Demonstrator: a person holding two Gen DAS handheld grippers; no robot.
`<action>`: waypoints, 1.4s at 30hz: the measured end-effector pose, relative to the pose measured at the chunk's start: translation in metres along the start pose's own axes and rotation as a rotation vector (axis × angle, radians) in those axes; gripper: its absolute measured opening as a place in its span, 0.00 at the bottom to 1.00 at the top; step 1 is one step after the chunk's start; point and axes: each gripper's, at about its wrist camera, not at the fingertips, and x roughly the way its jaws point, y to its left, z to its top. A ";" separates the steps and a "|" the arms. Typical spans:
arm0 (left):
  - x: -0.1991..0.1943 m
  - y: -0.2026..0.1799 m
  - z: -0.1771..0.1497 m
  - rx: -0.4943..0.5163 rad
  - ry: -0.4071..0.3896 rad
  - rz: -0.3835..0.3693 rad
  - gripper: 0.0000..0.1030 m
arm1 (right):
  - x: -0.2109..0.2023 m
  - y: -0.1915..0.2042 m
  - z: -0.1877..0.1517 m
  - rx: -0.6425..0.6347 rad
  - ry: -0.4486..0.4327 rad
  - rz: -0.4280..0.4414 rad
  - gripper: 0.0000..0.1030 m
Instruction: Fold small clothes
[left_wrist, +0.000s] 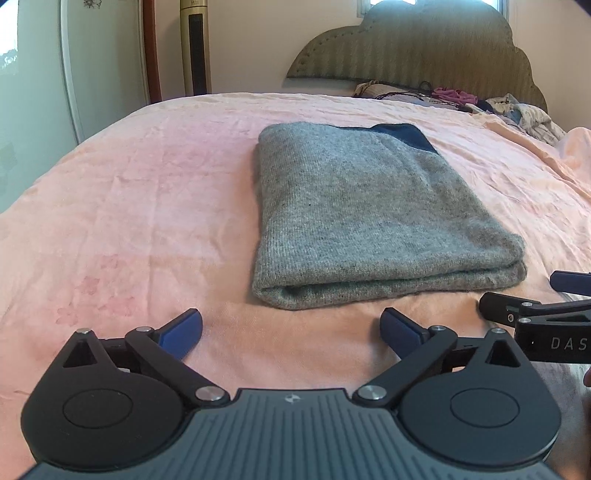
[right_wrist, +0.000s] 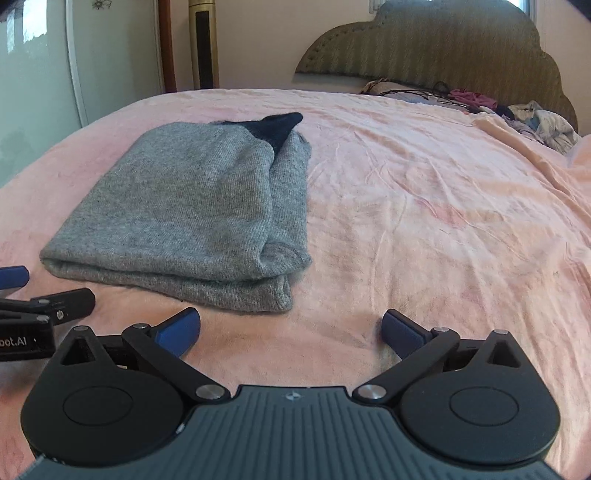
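Evidently the gray sweater (left_wrist: 373, 218) lay folded into a flat rectangle on the pink bedspread (left_wrist: 129, 206), its layers stacked at the near edge and a dark blue patch (left_wrist: 406, 134) showing at the far corner. I judged the fold finished or nearly so, since neither tool touched the cloth.

Left to right: the left gripper (left_wrist: 291, 330) sat low over the bedspread, just short of the sweater's near edge, its blue fingers (left_wrist: 184, 326) spread wide with nothing between them. The right gripper (right_wrist: 291, 330) sat just beside it, also spread wide and empty, facing bare bedspread with the sweater (right_wrist: 192, 218) off to its left. Loose clothes (right_wrist: 543, 123) lay heaped by the headboard (right_wrist: 443, 48), well apart from the work; I judged them unsorted.
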 end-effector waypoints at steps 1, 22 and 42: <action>0.000 -0.001 0.000 0.004 -0.001 0.002 1.00 | -0.001 0.000 -0.001 0.003 -0.006 -0.001 1.00; 0.000 0.000 -0.001 0.012 -0.002 0.004 1.00 | -0.005 0.001 -0.005 0.015 -0.021 -0.009 1.00; 0.000 0.000 -0.001 0.012 -0.002 0.003 1.00 | -0.005 0.001 -0.005 0.016 -0.021 -0.010 1.00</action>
